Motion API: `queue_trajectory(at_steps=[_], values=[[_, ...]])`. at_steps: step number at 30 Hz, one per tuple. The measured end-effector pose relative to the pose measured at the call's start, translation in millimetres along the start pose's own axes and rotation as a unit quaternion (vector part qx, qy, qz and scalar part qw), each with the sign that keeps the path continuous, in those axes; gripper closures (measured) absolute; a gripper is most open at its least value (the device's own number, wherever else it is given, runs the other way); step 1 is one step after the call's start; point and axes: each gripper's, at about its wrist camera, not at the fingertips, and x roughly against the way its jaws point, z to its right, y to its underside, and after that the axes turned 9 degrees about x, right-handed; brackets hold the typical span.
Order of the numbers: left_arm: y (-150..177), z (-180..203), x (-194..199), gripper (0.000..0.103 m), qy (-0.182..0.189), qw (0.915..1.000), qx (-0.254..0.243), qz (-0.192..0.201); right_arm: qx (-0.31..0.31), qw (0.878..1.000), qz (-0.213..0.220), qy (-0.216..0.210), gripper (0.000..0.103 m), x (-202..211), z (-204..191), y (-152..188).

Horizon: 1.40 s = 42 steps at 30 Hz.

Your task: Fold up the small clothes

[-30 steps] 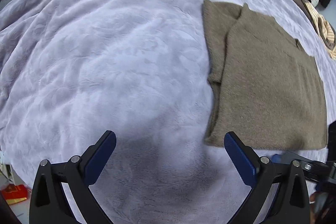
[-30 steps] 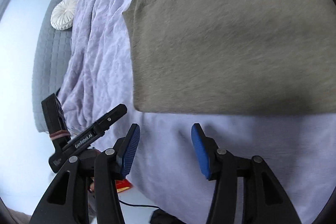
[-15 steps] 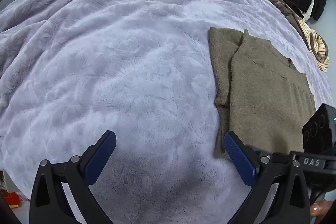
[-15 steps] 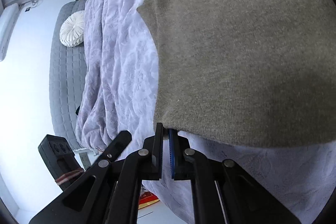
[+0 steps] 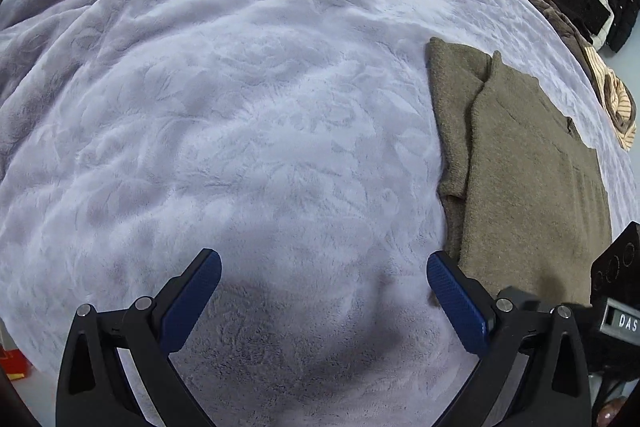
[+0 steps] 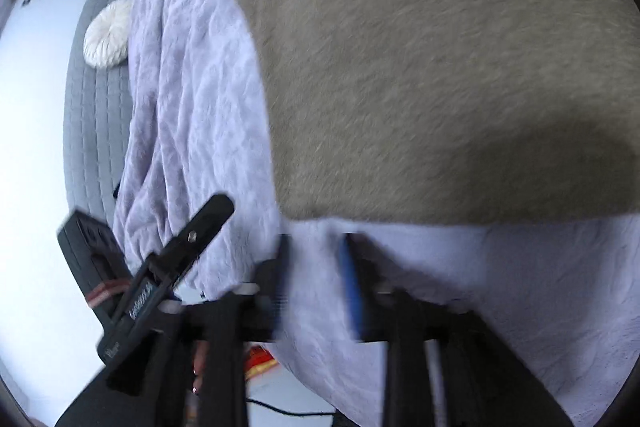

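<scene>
A folded olive-brown sweater (image 5: pixel 532 183) is laid flat on the lavender plush blanket (image 5: pixel 240 107), to the right of the left gripper (image 5: pixel 324 291), whose jaws are spread wide over bare blanket with nothing held. The right gripper (image 6: pixel 316 283), blurred, has just been opening; it is seen released, nothing between its pads, just short of the sweater's near hem.

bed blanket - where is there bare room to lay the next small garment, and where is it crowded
The widest bare stretch of the lilac blanket lies left of the folded olive sweater, running up to the open left gripper. A narrow bare strip runs between the sweater hem and the open right gripper. The far right edge is crowded with a heap of clothes.
</scene>
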Motion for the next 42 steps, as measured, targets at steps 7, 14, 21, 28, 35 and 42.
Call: queue_trajectory(at_steps=[7,14,21,28,35,42], values=[[-1,-21,-5,0.000,-0.003,0.9998,0.016,-0.008,-0.093,0.993,0.049,-0.055,0.074,-5,21,-12],[-6,-21,-10,0.000,-0.009,0.9999,0.003,-0.011,0.006,1.000,0.024,-0.006,0.096,2,-17,-23],[-10,3,-14,0.000,-0.012,0.9991,-0.034,-0.023,-0.007,1.000,0.001,0.025,0.088,-18,-3,-10],[-16,30,-18,0.000,-0.023,0.9967,-0.071,-0.033,0.059,0.997,-0.003,0.055,0.054,9,-14,-2],[-15,60,-25,0.000,-0.030,0.9927,-0.107,-0.045,0.019,0.998,0.038,0.048,0.054,39,17,0],[-19,64,-36,0.000,0.004,0.9924,-0.096,-0.077,-0.039,0.997,0.071,-0.006,0.054,40,41,2]])
